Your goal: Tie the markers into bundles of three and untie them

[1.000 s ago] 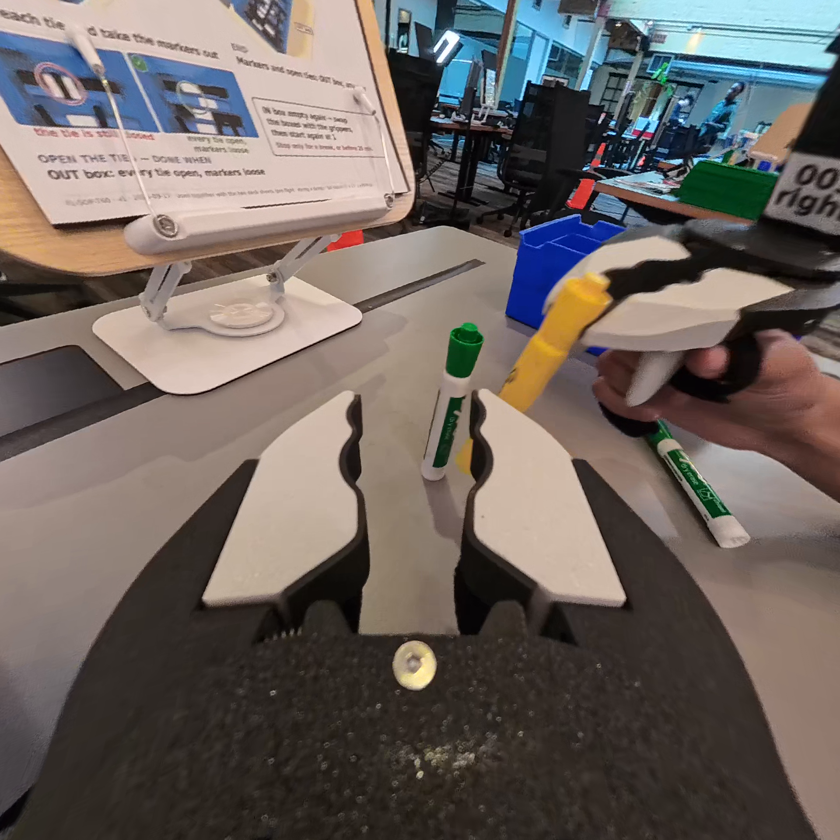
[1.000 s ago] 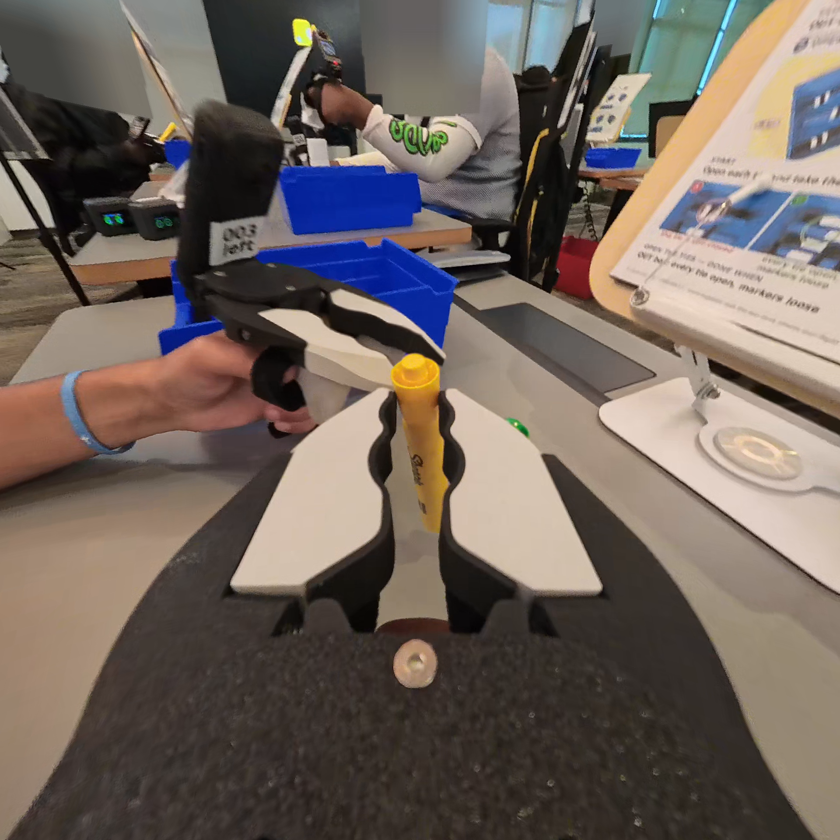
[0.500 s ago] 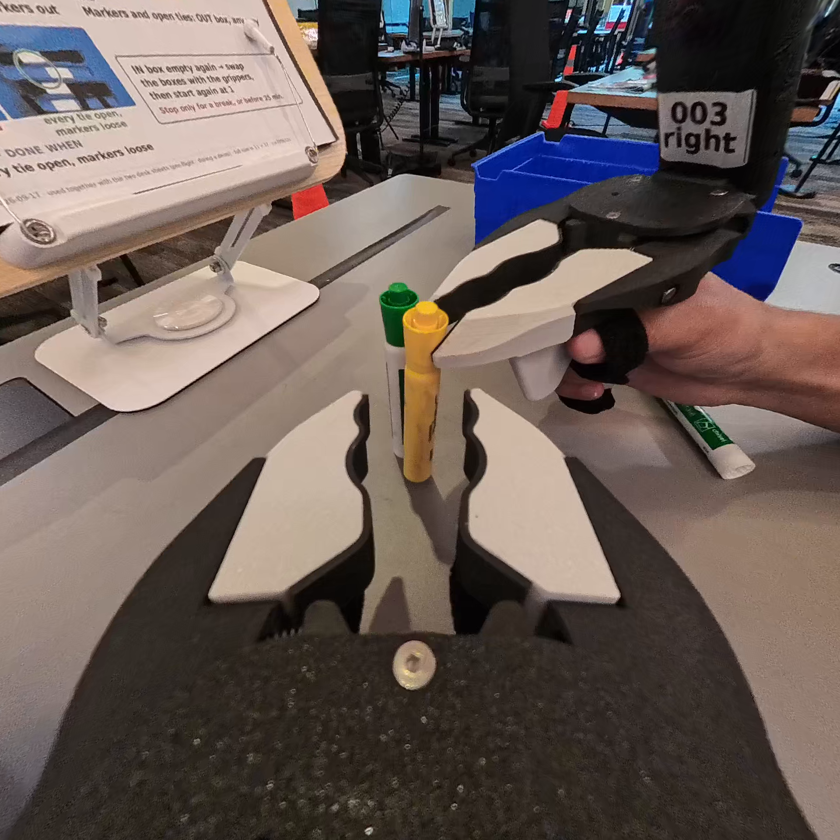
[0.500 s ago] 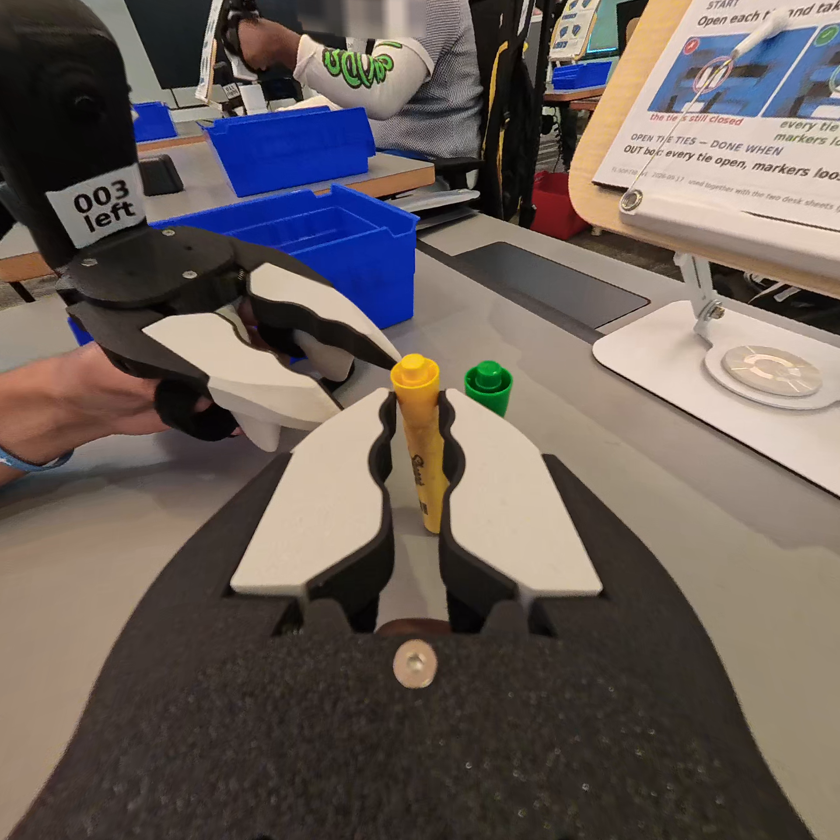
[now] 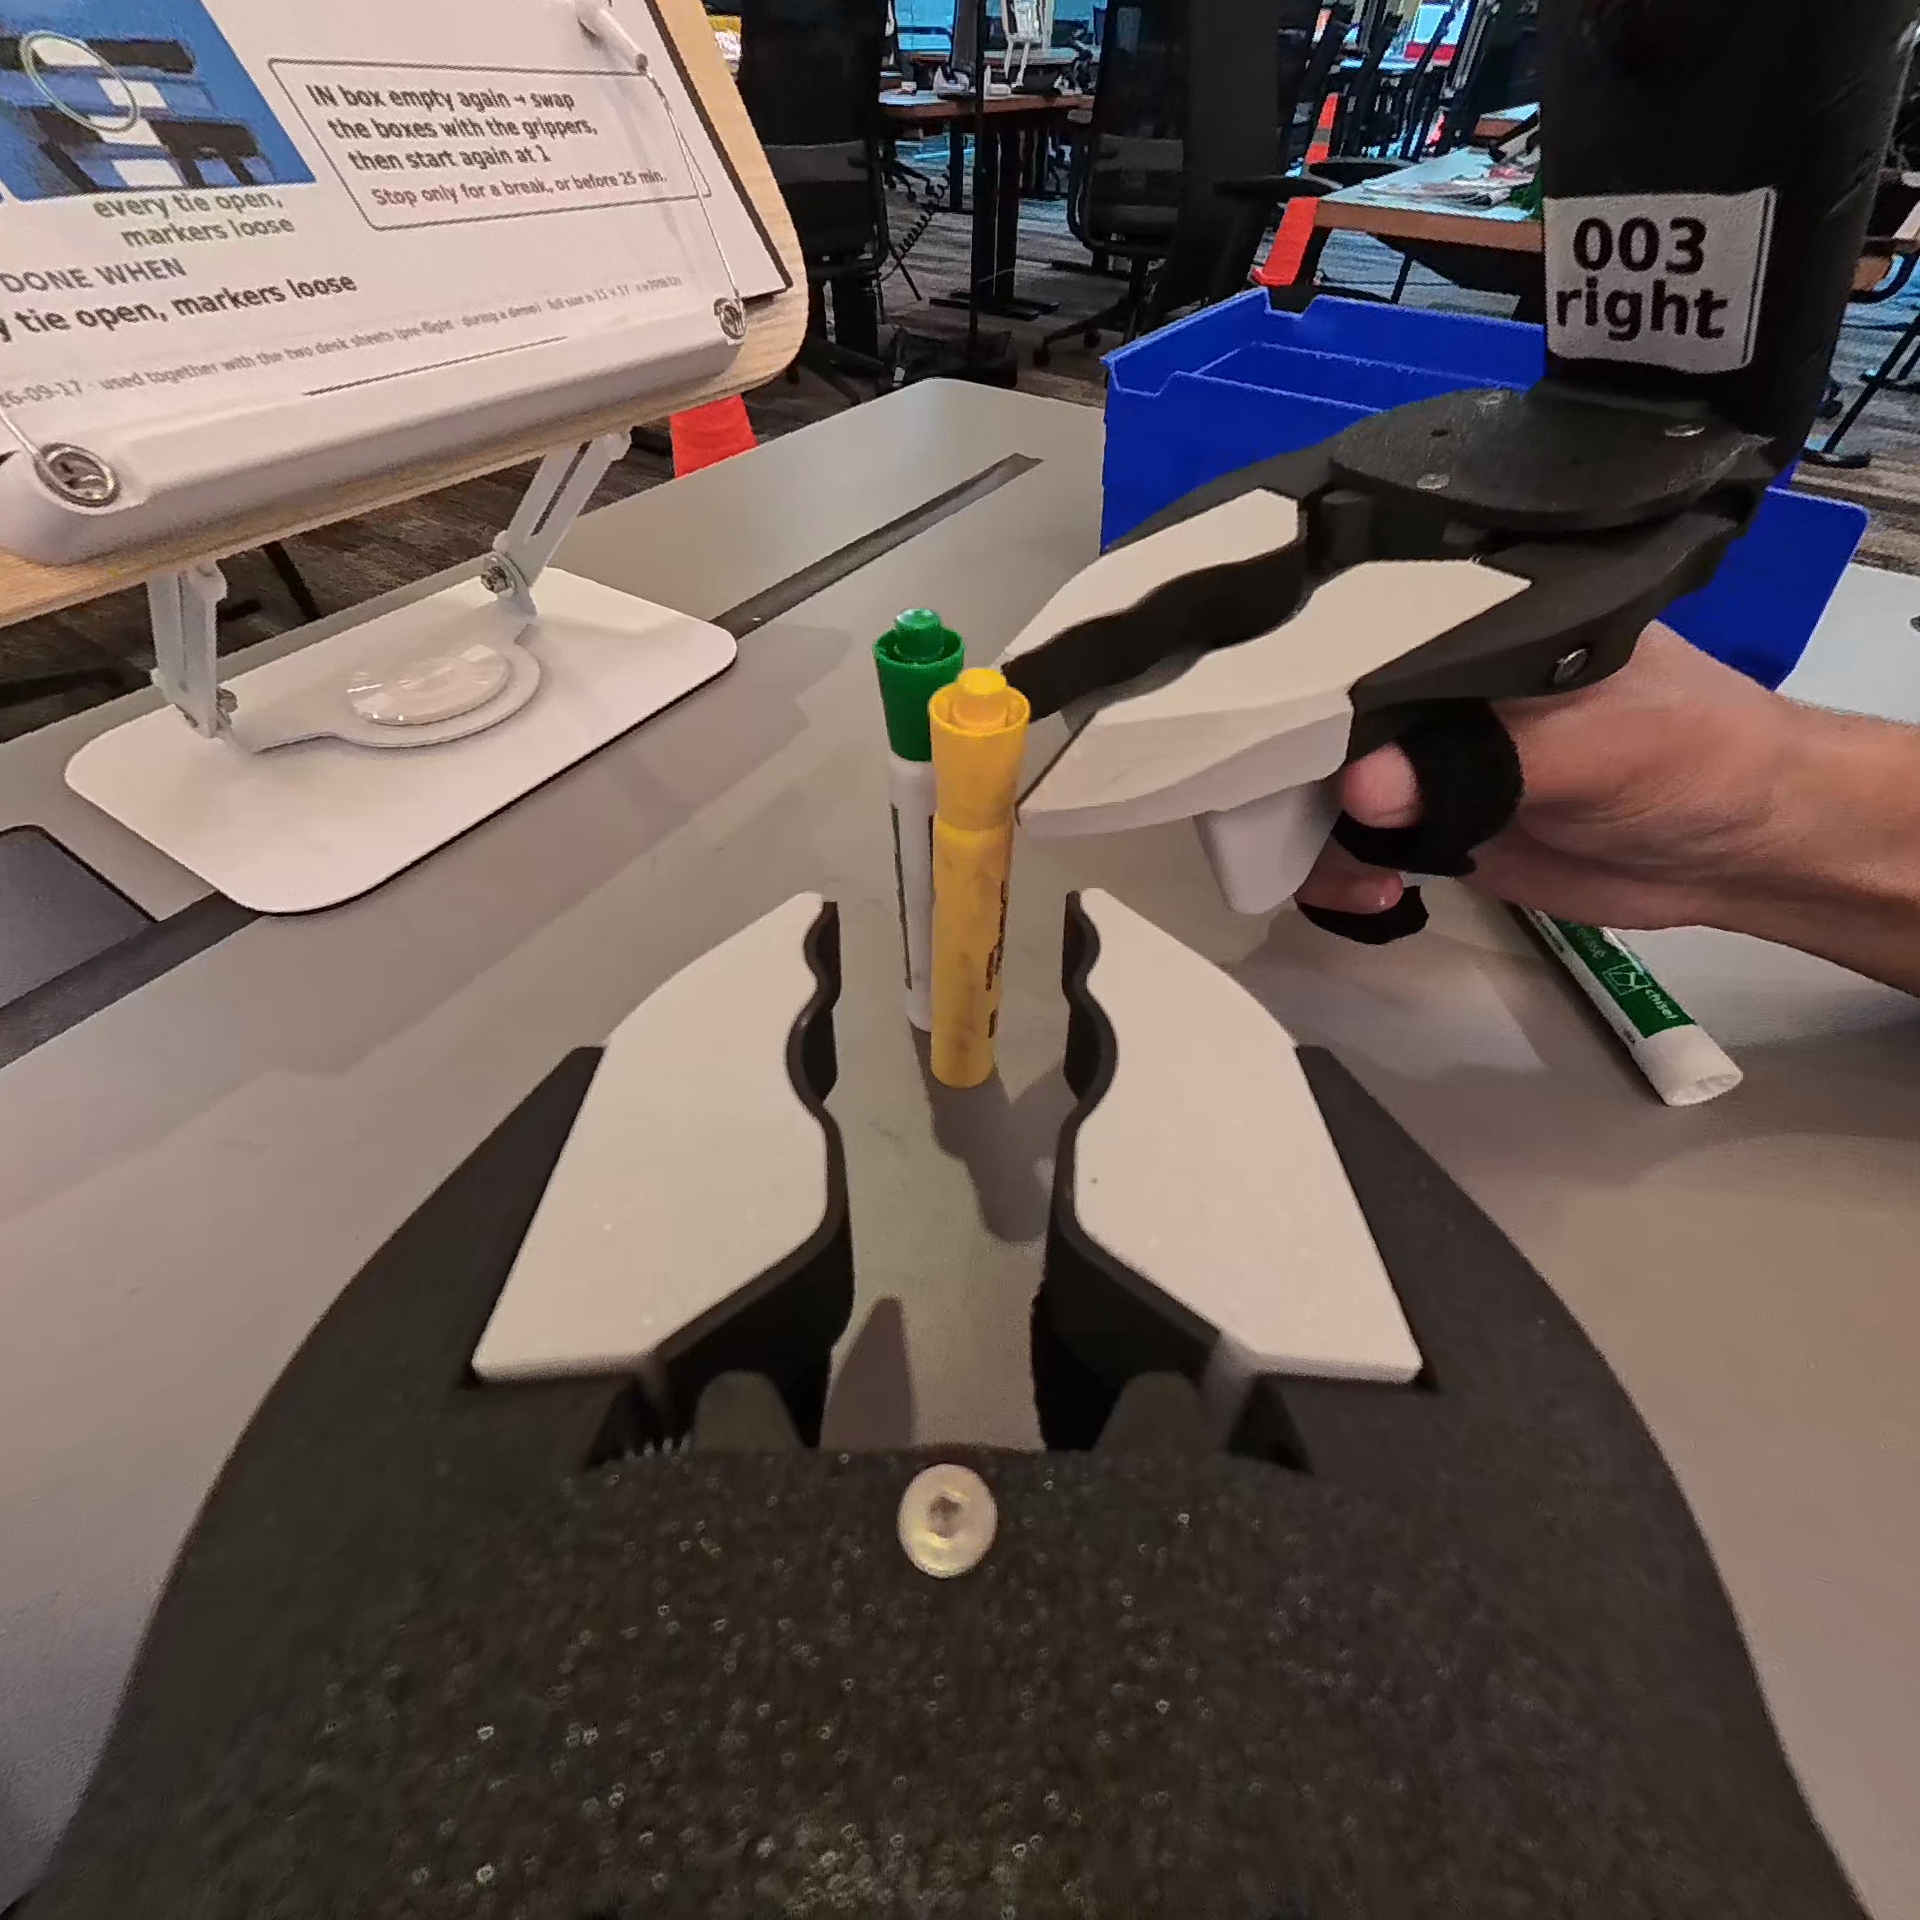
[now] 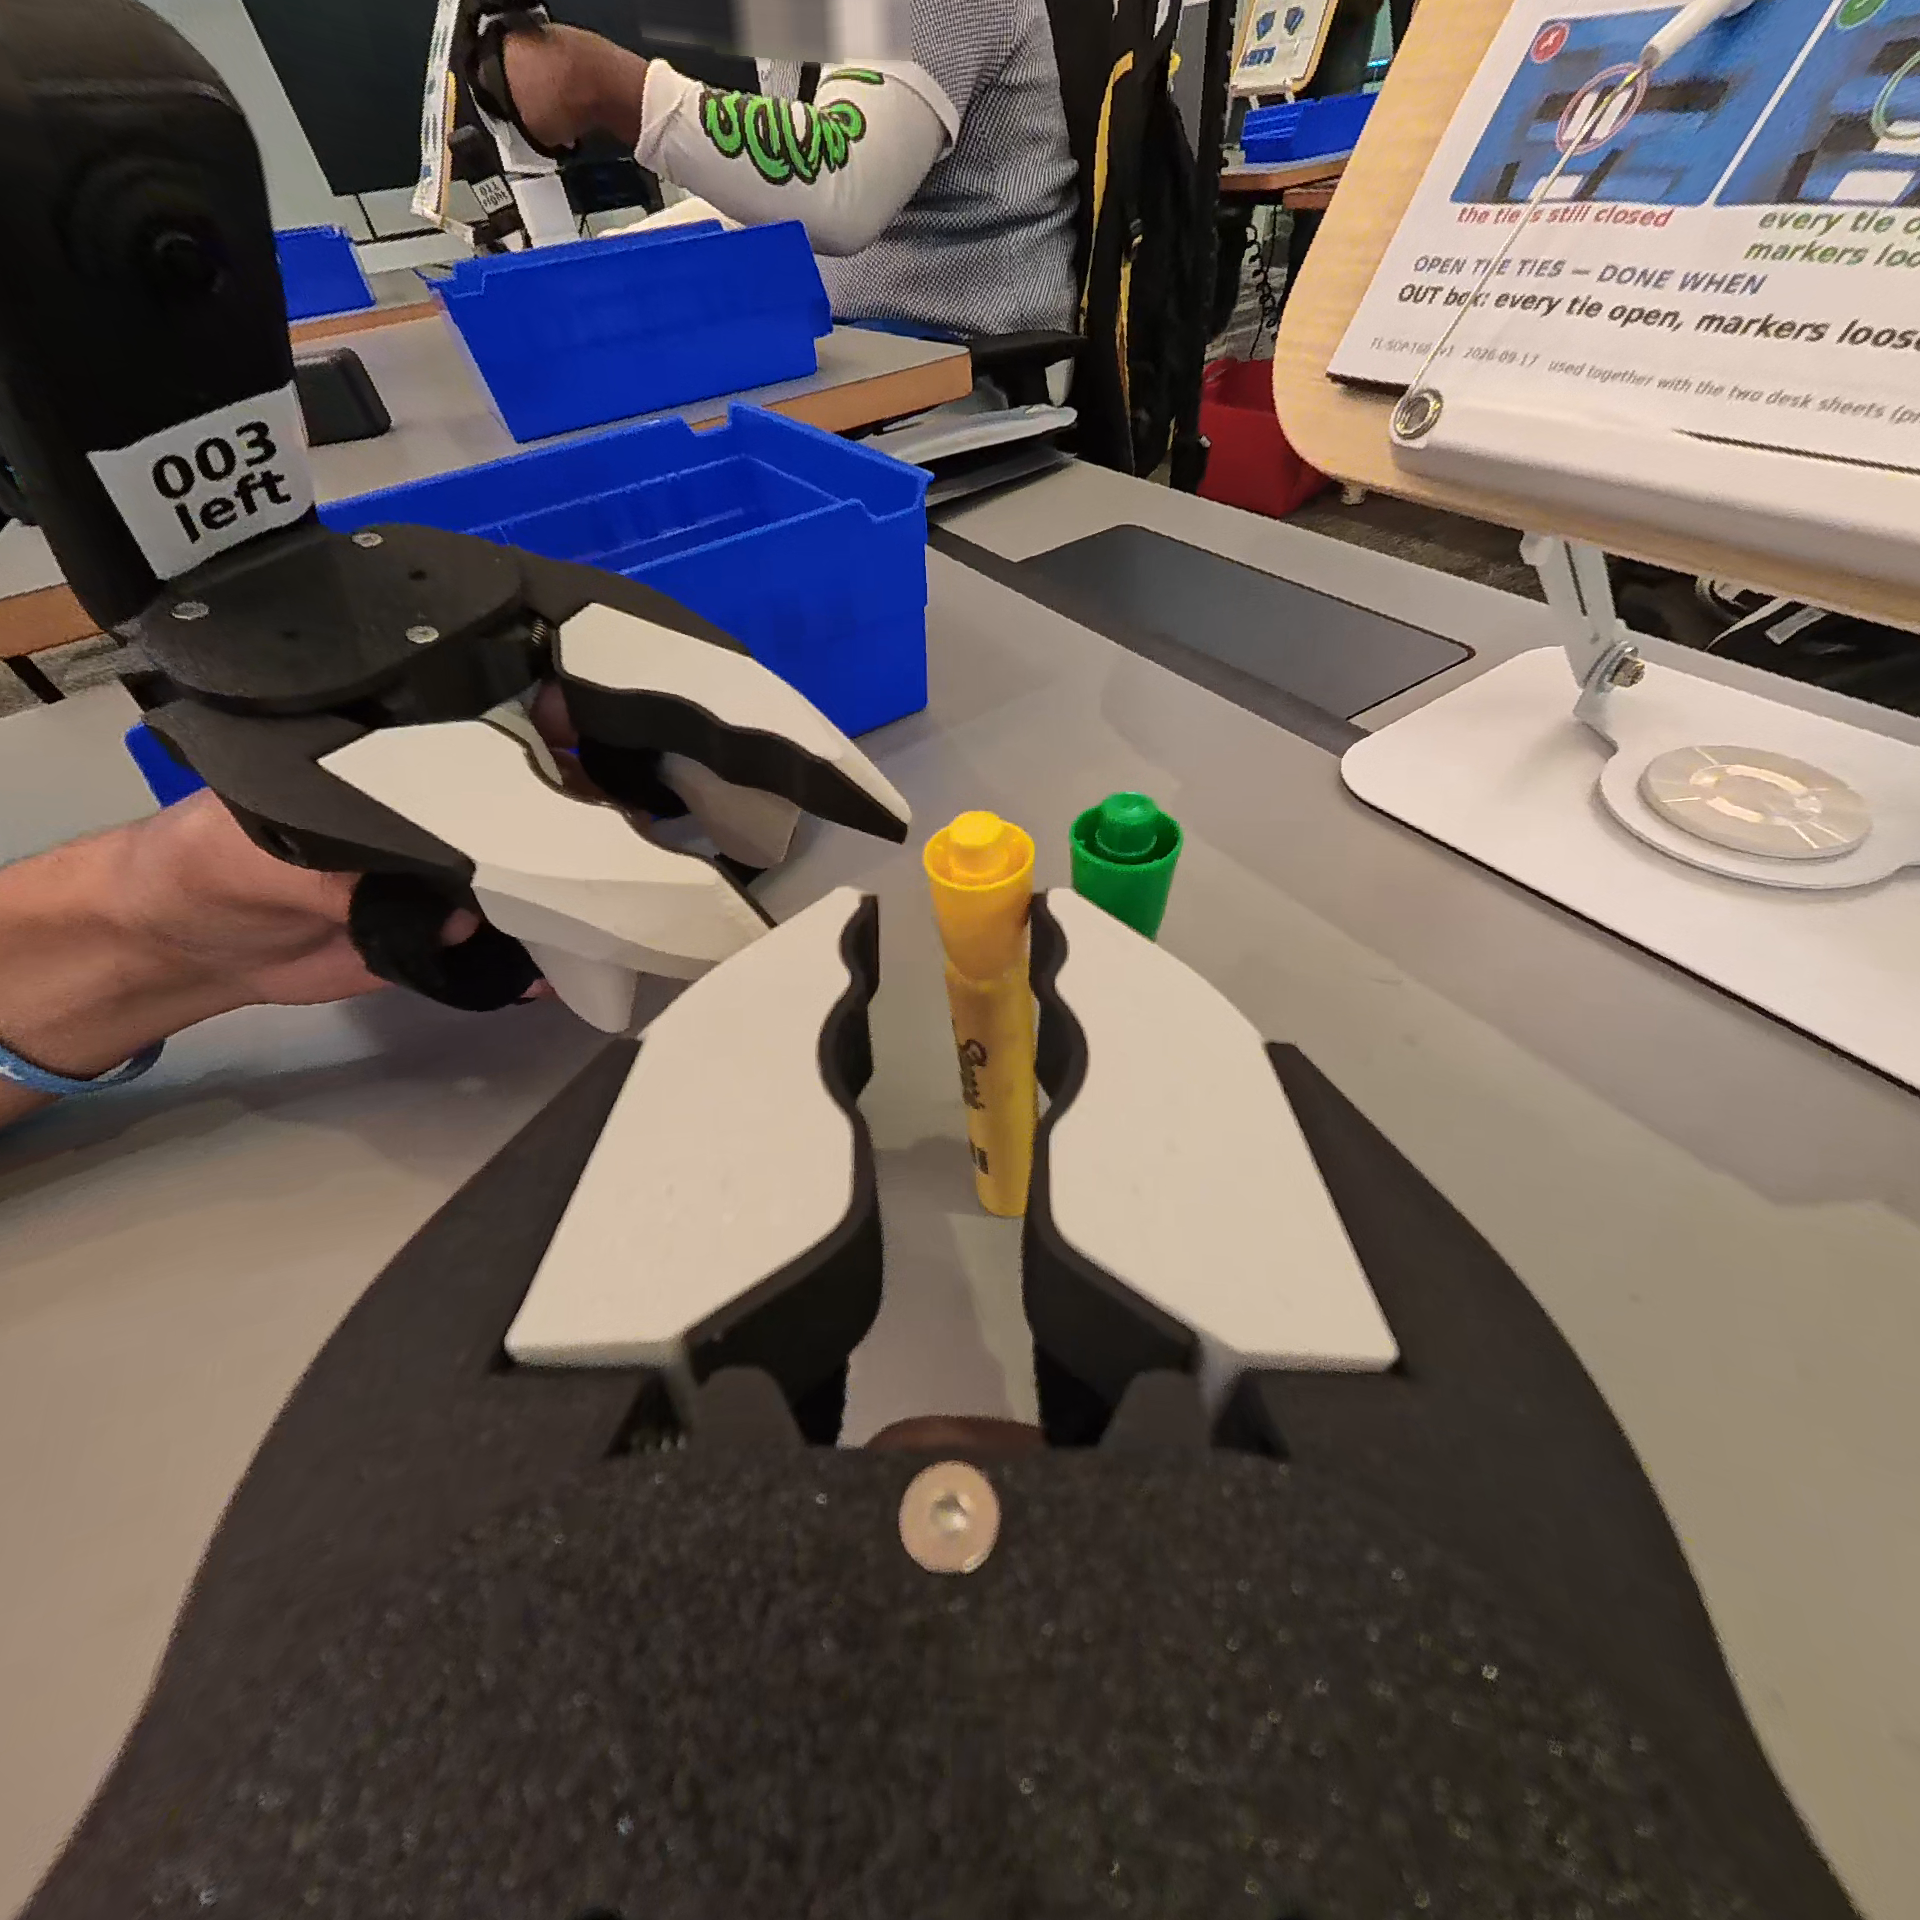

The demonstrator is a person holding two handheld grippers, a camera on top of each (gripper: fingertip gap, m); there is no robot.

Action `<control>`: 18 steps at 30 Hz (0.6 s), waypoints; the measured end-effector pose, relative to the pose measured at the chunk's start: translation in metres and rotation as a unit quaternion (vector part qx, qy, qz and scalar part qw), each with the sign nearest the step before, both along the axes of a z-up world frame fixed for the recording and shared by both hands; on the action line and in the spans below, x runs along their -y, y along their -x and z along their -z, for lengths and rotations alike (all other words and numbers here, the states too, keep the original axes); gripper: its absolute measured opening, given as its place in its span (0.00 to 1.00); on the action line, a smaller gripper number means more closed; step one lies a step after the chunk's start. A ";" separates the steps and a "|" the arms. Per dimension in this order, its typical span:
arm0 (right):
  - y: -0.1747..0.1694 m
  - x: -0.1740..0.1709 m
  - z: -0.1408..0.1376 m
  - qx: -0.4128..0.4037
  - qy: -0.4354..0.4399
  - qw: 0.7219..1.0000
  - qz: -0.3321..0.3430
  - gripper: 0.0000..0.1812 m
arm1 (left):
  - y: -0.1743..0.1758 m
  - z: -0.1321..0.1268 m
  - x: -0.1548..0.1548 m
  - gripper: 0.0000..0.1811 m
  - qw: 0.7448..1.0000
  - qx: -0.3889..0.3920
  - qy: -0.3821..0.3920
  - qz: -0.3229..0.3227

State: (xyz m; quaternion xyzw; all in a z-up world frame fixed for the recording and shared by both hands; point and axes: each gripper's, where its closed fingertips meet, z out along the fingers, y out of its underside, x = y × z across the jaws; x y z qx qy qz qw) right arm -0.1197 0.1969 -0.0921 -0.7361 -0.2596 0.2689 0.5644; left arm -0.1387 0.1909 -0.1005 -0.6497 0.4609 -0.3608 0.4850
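A yellow marker [image 5: 971,883] stands upright on the grey table, touching an upright green-capped marker [image 5: 914,727]. My left gripper [image 5: 945,925] is open, with a finger on either side of the two markers' lower parts and not touching them. My right gripper [image 6: 956,914] is around the yellow marker [image 6: 982,1039] just below its cap. Its jaws are slightly parted, with a small gap on the left side. The green cap [image 6: 1124,862] shows just beyond its right finger. The left gripper [image 6: 831,873] shows open at the left. A second green marker [image 5: 1631,1018] lies on the table at the right.
A blue bin [image 5: 1299,416] stands behind the right gripper, and shows in the right wrist view [image 6: 727,582] too. A white stand [image 5: 395,707] holds an instruction board at the back left. A person sits at another table with blue bins [image 6: 623,312]. Less than 4 cm separates the two grippers' tips.
The right gripper stood the yellow marker upright beside the green one, and its jaws have now parted a little. The left gripper has closed in around both markers.
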 end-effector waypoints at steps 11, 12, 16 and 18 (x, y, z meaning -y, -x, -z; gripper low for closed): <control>-0.016 0.019 -0.014 0.045 -0.029 0.998 0.017 0.17 | 0.001 -0.001 0.000 0.22 1.000 0.004 0.006 0.002; -0.020 0.025 -0.019 0.053 -0.038 0.998 0.019 0.17 | 0.001 -0.002 0.000 0.22 1.000 0.007 0.006 0.002; -0.039 0.041 -0.039 0.128 -0.034 0.991 0.013 0.19 | 0.000 -0.003 0.001 0.23 1.000 0.012 0.012 0.004; -0.049 0.061 -0.029 0.176 0.025 0.984 -0.019 0.22 | 0.001 -0.004 0.002 0.23 1.000 0.013 0.013 0.005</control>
